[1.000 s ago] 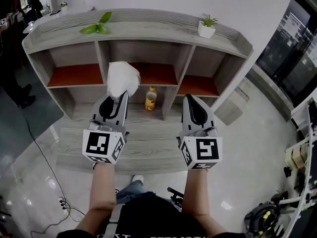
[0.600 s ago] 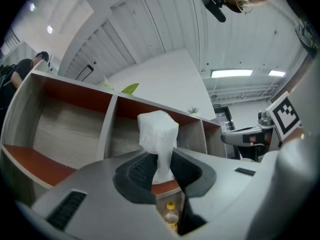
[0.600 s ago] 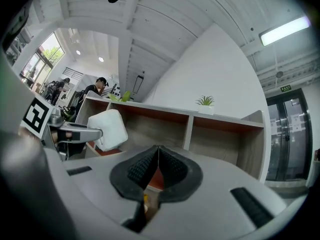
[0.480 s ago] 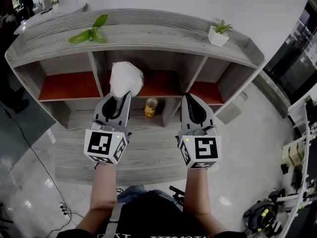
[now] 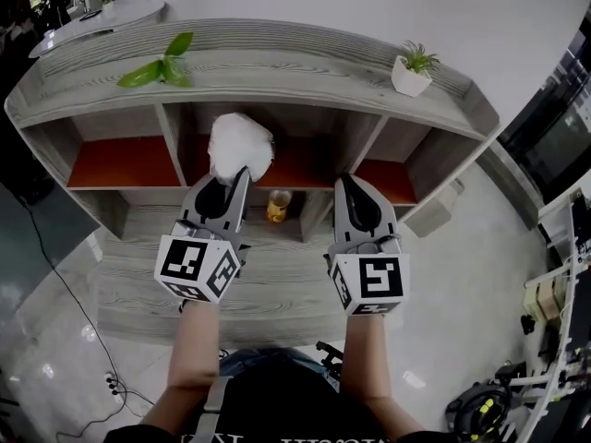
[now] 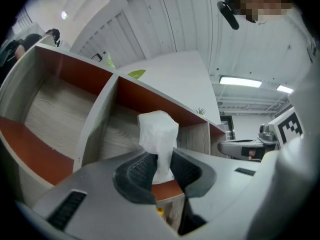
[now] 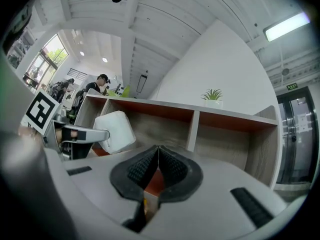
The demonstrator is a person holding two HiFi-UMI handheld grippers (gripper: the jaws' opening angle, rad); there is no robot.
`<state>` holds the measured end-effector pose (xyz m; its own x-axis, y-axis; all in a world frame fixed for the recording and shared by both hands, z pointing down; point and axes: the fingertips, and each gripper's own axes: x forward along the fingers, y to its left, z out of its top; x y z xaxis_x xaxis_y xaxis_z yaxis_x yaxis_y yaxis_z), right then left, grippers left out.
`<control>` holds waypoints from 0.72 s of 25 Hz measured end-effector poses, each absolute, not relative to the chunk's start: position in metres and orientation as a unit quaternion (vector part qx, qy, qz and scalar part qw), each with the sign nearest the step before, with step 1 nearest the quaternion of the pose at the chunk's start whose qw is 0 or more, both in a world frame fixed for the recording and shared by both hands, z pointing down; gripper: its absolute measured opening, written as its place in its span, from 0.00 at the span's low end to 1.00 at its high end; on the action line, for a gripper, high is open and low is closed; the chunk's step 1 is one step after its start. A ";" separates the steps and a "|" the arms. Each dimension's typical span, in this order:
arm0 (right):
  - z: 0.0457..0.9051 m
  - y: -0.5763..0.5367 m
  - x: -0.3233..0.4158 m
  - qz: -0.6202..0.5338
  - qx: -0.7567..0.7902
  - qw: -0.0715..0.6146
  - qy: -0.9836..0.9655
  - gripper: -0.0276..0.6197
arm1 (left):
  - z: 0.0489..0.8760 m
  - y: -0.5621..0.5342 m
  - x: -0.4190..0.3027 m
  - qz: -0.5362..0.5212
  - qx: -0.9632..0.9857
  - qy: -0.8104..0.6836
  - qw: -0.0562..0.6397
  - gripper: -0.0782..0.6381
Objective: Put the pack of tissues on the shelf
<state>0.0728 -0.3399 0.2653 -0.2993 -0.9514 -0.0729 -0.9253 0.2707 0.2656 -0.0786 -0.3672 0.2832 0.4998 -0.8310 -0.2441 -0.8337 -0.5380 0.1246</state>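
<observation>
Starting with the shelf [image 5: 295, 63], what sits in its compartments?

One thing that I can make out: a yellow bottle [image 5: 275, 206], upright in the lower middle bay. The three upper bays have orange-red floors. On the top board a small plant in a white pot [image 5: 413, 67] stands toward the right, and some green leaves [image 5: 157, 63] lie toward the left.

And the pack of tissues [image 5: 238, 146]?

It is held up in front of the upper row, by the divider between the left and middle bays, and rests on no board. The left gripper [image 6: 159, 166] clamps its lower end between ribbed black pads.

What about the right gripper [image 7: 157, 156]?

Its jaws are together, pad against pad, with nothing between them. It hangs beside the left one, facing the shelf near the divider between the middle and right bays.

What are things made of?

The shelf is grey wood-grain board, and its top and front edges look curved in the head view. The pack is white and blocky in a soft, crinkled wrap, pinched thin where the pads bite. Both grippers have smooth grey shells that taper toward the tips
</observation>
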 end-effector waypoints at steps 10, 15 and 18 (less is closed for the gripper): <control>0.269 -0.349 0.091 -0.103 0.575 0.024 -0.811 0.07 | 0.294 -0.379 -0.074 0.187 -0.851 0.485 -0.082 0.23; 0.272 -0.353 0.100 -0.043 0.568 -0.029 -0.821 0.07 | 0.295 -0.378 -0.074 0.234 -0.842 0.464 -0.144 0.23; 0.272 -0.356 0.104 0.000 0.556 -0.069 -0.828 0.07 | 0.299 -0.380 -0.074 0.255 -0.832 0.459 -0.177 0.23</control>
<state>0.1045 -0.3558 0.2718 -0.3714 -0.9214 -0.1143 -0.9215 0.3809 -0.0764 -0.0742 -0.3798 0.2994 0.4486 -0.8545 -0.2620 -0.6734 -0.5159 0.5295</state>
